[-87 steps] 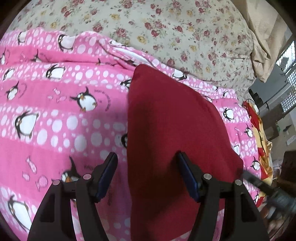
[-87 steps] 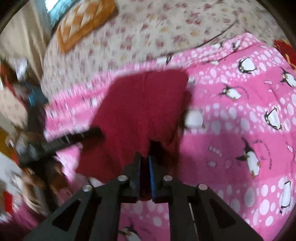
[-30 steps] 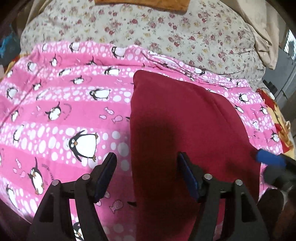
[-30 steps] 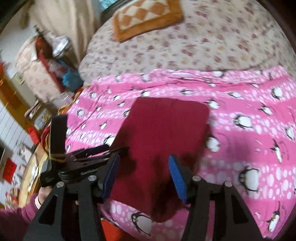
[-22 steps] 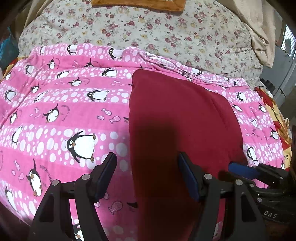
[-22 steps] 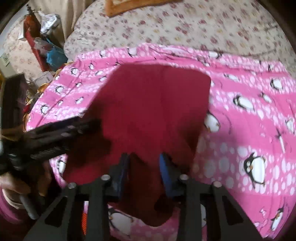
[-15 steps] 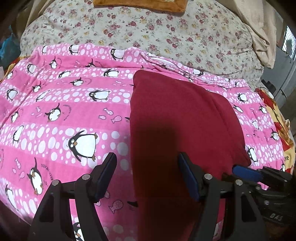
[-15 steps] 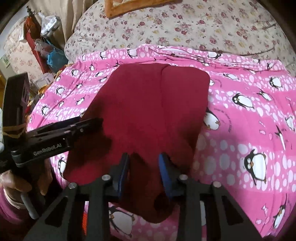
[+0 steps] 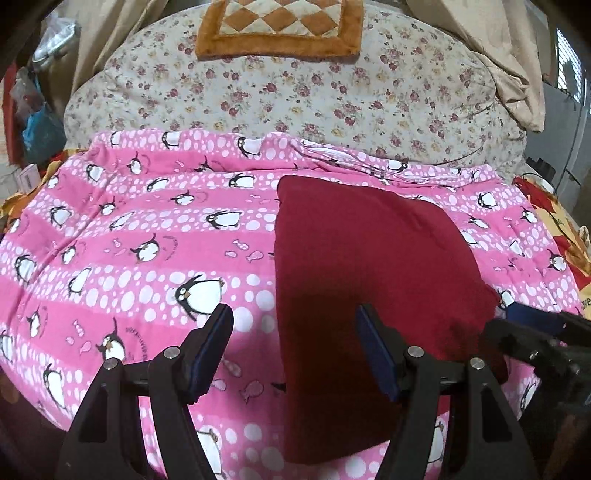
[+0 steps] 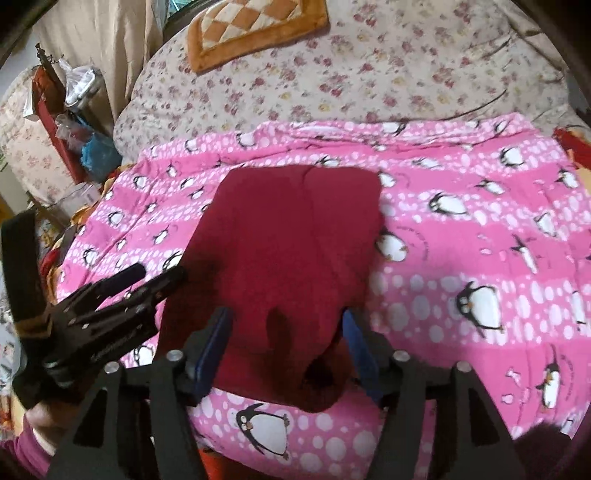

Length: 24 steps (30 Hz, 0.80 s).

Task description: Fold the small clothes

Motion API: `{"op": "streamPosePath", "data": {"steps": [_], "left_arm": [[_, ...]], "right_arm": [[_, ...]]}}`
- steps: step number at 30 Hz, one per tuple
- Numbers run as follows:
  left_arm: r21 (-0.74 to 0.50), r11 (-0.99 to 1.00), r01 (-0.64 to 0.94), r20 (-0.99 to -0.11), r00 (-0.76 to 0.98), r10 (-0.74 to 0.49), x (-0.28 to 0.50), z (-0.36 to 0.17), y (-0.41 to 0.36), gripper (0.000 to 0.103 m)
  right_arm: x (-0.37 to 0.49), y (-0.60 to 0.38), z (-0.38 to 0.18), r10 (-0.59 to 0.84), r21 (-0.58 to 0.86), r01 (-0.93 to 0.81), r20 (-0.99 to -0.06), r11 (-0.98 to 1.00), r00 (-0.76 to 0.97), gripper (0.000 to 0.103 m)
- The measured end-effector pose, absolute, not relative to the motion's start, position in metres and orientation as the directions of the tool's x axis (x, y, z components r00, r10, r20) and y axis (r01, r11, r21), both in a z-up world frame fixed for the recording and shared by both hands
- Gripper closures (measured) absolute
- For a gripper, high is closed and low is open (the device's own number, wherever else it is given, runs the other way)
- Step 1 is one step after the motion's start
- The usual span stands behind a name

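A dark red folded garment (image 9: 369, 280) lies flat on a pink penguin blanket (image 9: 147, 236); it also shows in the right wrist view (image 10: 288, 251). My left gripper (image 9: 295, 347) is open and empty, above the garment's near left edge. My right gripper (image 10: 288, 343) is open, its jaws standing either side of the garment's near end, holding nothing. The left gripper shows at the left of the right wrist view (image 10: 110, 306), and the right gripper at the right of the left wrist view (image 9: 535, 332).
A floral bedspread (image 9: 332, 96) lies beyond the blanket, with an orange checked cushion (image 9: 277, 26) at the back. Clutter and bags (image 10: 81, 122) stand left of the bed. The blanket's near edge (image 10: 295, 424) drops off in front.
My right gripper was shut on the garment, then opened wide and let it go. Both grippers have drawn back and up. The garment now lies flat.
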<state>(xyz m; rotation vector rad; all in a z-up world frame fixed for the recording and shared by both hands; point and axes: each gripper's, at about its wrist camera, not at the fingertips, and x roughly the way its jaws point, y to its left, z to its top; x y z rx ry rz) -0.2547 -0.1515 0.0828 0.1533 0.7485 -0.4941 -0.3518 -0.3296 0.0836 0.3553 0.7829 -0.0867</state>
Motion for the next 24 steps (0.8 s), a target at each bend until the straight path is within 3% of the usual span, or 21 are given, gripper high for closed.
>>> {"op": "streamPosePath", "data": {"steps": [7, 24], "left_arm": [[-0.015, 0.891, 0.453, -0.667, 0.66, -0.347, -0.259, 0.085, -0.146, 0.054], [-0.005, 0.899, 0.439, -0.682, 0.656, -0.324, -0.255, 0.075, -0.146, 0.055]], "right_arm": [[-0.359, -0.327, 0.086, -0.018, 0.233, 0.254, -0.703, 0.939, 0.711, 0.031], [-0.355, -0.329, 0.072, -0.024, 0.239, 0.282, -0.721, 0.929, 0.693, 0.029]]}}
